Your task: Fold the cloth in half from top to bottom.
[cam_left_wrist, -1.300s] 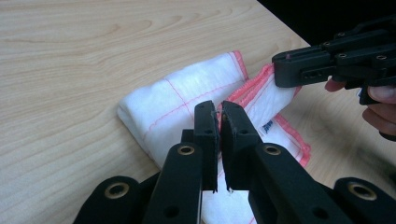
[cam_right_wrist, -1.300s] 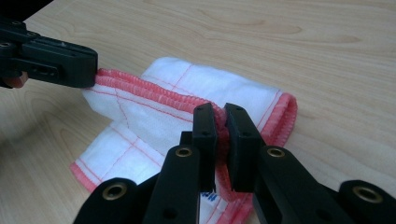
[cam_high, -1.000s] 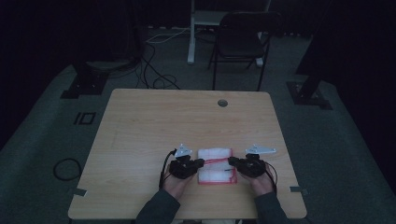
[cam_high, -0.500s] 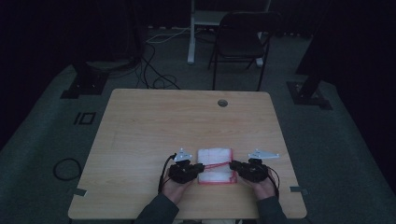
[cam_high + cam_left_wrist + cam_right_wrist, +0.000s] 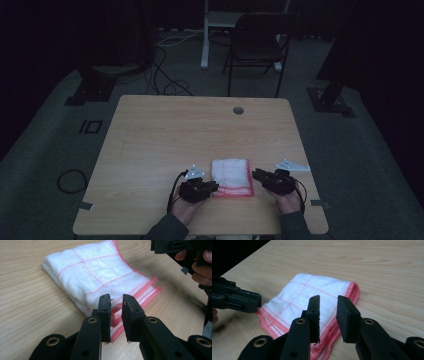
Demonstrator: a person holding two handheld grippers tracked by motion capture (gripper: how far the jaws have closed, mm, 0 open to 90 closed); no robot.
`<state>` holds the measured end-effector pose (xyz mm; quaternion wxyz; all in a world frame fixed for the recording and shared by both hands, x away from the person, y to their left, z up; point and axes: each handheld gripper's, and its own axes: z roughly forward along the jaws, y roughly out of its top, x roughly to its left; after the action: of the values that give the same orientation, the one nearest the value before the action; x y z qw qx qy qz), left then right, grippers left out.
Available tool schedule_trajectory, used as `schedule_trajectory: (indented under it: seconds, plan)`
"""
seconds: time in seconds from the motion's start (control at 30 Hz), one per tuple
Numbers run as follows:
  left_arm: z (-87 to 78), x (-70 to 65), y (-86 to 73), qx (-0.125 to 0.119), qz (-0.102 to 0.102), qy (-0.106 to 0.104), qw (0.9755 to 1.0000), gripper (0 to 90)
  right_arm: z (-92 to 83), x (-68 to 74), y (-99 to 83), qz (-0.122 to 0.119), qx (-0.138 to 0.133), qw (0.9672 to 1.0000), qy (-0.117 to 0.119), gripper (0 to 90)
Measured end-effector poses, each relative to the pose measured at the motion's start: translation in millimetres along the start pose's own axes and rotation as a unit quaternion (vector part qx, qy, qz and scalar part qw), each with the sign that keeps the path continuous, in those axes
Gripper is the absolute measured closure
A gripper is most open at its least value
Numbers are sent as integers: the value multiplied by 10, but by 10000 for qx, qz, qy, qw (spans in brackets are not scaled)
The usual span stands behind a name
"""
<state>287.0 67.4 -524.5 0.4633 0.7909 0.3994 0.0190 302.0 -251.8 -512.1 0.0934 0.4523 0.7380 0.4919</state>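
A folded white towel (image 5: 230,175) with pink grid lines and pink hems lies flat near the table's front edge. My left gripper (image 5: 214,186) sits at its near left corner and my right gripper (image 5: 256,175) at its right side. In the left gripper view the jaws (image 5: 116,298) stand a little apart above the towel's (image 5: 100,272) pink hem, not pressing it. The right gripper (image 5: 328,300) likewise has a small gap, over the towel's (image 5: 312,295) near corner. Both pairs of jaws have just been opening. Each view shows the other gripper (image 5: 175,246) (image 5: 234,300) across the towel.
The wooden table (image 5: 165,135) has a round cable hole (image 5: 238,110) at its far side. A dark chair (image 5: 260,45) stands behind it, with cables (image 5: 165,75) and stand feet (image 5: 90,90) on the floor. The table's front edge is right under the hands.
The pink hem that ran across the towel between the two grippers now lies flat at its front. Both jaw pairs have parted off it. The hands have hardly moved.
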Motion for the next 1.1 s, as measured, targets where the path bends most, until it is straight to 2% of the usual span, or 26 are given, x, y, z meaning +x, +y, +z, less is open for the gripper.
schedule_trajectory:
  seconds: [0.43,0.7,0.97,1.1]
  plan:
    - [-154,151,-51,-157,4,308,9994,755,36,-16,-26,-12,48,10000,-85,721]
    - [-202,289,-79,-213,64,638,9977,734,60,-43,-67,-50,116,9997,-228,719]
    - [-202,453,-146,-176,73,1058,9942,695,113,-138,-141,-121,253,9979,-582,711]
    - [-218,523,-162,-165,16,1211,9925,672,139,-197,-169,-254,334,9947,-940,707]
